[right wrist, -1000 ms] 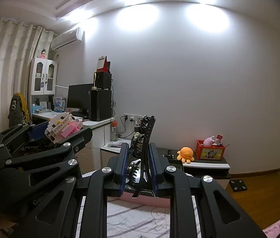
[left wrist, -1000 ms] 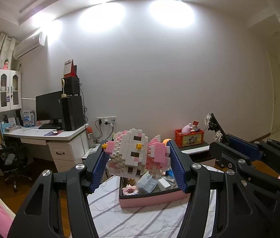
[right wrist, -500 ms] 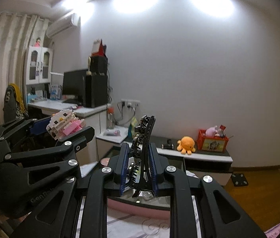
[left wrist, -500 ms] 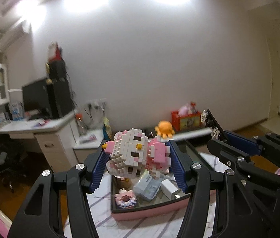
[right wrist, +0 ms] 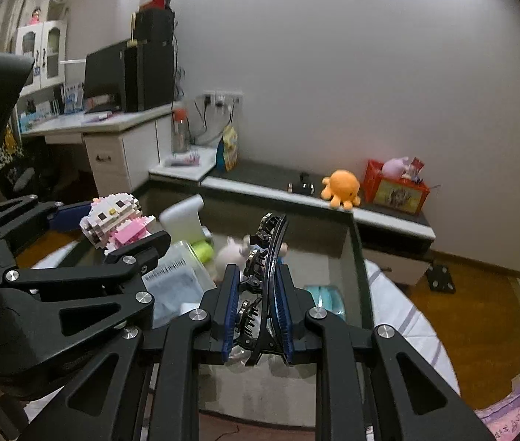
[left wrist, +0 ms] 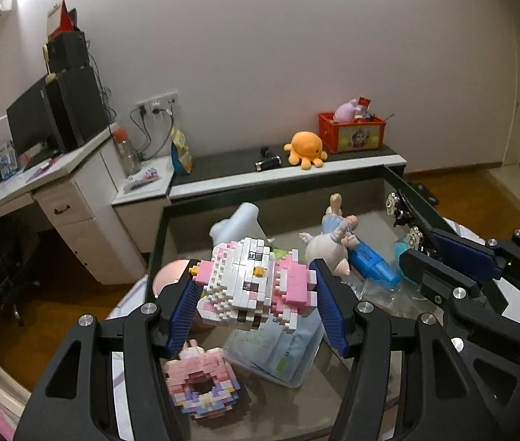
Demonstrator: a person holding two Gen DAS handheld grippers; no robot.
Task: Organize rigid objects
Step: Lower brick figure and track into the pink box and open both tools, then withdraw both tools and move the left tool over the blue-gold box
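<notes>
My left gripper [left wrist: 256, 294] is shut on a white and pink brick-built cat figure [left wrist: 252, 283] and holds it above the open storage box [left wrist: 160, 228]. The figure also shows in the right wrist view [right wrist: 116, 224]. My right gripper [right wrist: 258, 294] is shut on a black hair claw clip [right wrist: 269, 257] over the box's right part; the clip also shows in the left wrist view [left wrist: 405, 220]. In the box lie a pink brick donut [left wrist: 201, 382], a clear packet [left wrist: 278, 349], a small doll [left wrist: 330, 242], a blue tube [left wrist: 370, 261] and a white bottle [left wrist: 234, 220].
The box stands on a striped cloth [right wrist: 399, 316]. Behind it runs a low shelf [left wrist: 296, 172] with an orange plush octopus [left wrist: 306, 149] and a red crate [left wrist: 352, 132]. A white desk [left wrist: 57, 180] with a monitor stands at the left. Wood floor [right wrist: 480, 312] lies to the right.
Both grippers have tilted down and moved forward over the box, so its contents now fill the view. Each keeps its grip on its object.
</notes>
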